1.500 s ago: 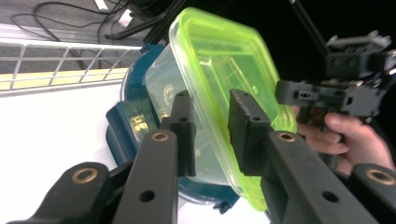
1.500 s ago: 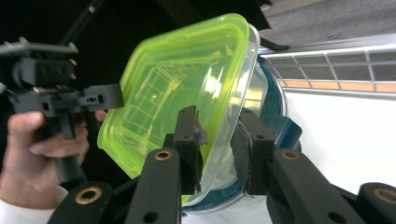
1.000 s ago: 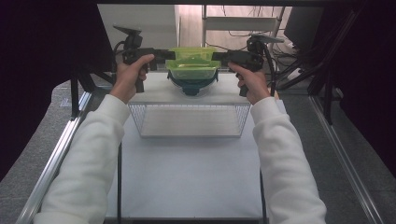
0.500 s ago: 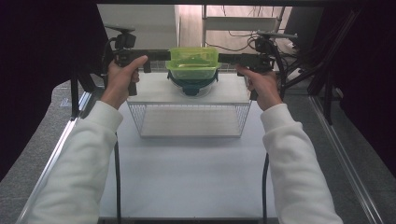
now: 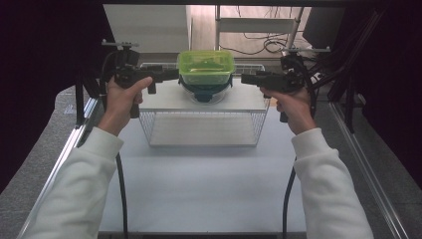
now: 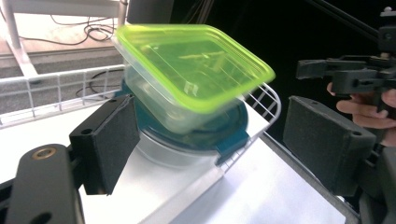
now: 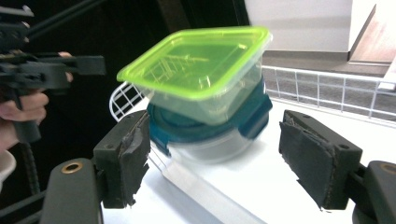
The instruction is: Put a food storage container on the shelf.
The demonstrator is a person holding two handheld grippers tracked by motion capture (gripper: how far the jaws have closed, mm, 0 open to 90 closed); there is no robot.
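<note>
A clear box with a lime-green lid [image 5: 206,67] sits on a round clear bowl with a teal lid [image 5: 205,93], slightly tilted, on the white shelf [image 5: 249,102]. My left gripper [image 5: 170,74] is level at the box's left, apart from it, and open. My right gripper [image 5: 248,78] mirrors it on the right, also open. Both pairs of jaws have just been opening, and nothing lies between them. The left gripper view has the box [image 6: 191,65] and bowl [image 6: 187,140] beyond my left gripper [image 6: 210,116]. From my right gripper [image 7: 215,135], the box [image 7: 196,60] shows ahead.
The shelf tops a wire basket frame [image 5: 204,127] on a white table [image 5: 199,189]. A wire rail [image 6: 56,93] runs behind the stack. Dark curtains hang at both sides, and metal table rails [image 5: 363,164] edge the surface.
Both grippers have drawn outward from the green-lidded box, left one leftward and right one rightward, jaws wider. The stacked containers stay on the shelf.
</note>
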